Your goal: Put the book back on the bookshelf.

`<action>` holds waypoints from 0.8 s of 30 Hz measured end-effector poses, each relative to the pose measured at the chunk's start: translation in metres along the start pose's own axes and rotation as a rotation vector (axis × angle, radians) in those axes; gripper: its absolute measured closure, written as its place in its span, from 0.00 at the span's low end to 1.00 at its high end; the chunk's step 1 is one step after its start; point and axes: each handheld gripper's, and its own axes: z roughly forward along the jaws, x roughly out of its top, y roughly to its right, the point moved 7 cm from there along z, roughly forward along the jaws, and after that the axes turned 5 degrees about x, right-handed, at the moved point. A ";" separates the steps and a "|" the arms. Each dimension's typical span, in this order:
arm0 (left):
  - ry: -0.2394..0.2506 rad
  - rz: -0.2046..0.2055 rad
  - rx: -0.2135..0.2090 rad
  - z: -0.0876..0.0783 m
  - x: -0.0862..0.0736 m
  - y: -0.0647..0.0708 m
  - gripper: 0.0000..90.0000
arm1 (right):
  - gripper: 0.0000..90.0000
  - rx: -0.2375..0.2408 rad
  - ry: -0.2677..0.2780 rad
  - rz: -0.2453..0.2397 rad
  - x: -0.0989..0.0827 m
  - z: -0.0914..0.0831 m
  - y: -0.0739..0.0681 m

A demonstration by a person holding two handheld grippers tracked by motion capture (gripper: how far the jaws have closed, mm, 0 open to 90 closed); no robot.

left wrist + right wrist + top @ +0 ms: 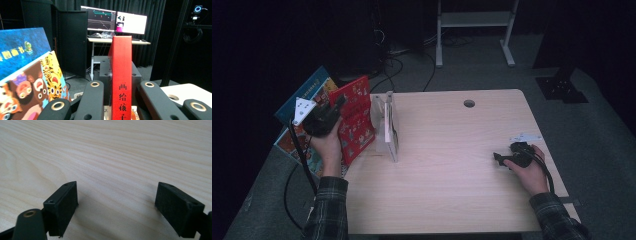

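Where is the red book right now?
The red book is clamped upright in the left gripper, at the table's left edge in the high view, between the clear stand and the picture books.

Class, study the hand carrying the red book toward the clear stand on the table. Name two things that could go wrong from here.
1. The left gripper pinches the red book only at its edge, so it may swing or slip free.
2. The clear stand sits close beside the book at the table edge; a bump could tip it or push it off.
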 end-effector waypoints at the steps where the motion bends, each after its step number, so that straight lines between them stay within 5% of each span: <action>1: 0.007 0.007 0.002 0.003 -0.001 0.001 0.88 | 0.19 0.000 0.000 0.000 0.000 0.000 0.000; 9: 0.036 0.011 0.014 0.006 -0.005 0.003 0.88 | 0.19 0.000 0.000 0.000 0.000 0.000 0.000; 24: -0.032 0.015 0.024 0.000 -0.014 0.003 0.88 | 0.19 0.000 0.000 0.000 0.000 0.000 0.000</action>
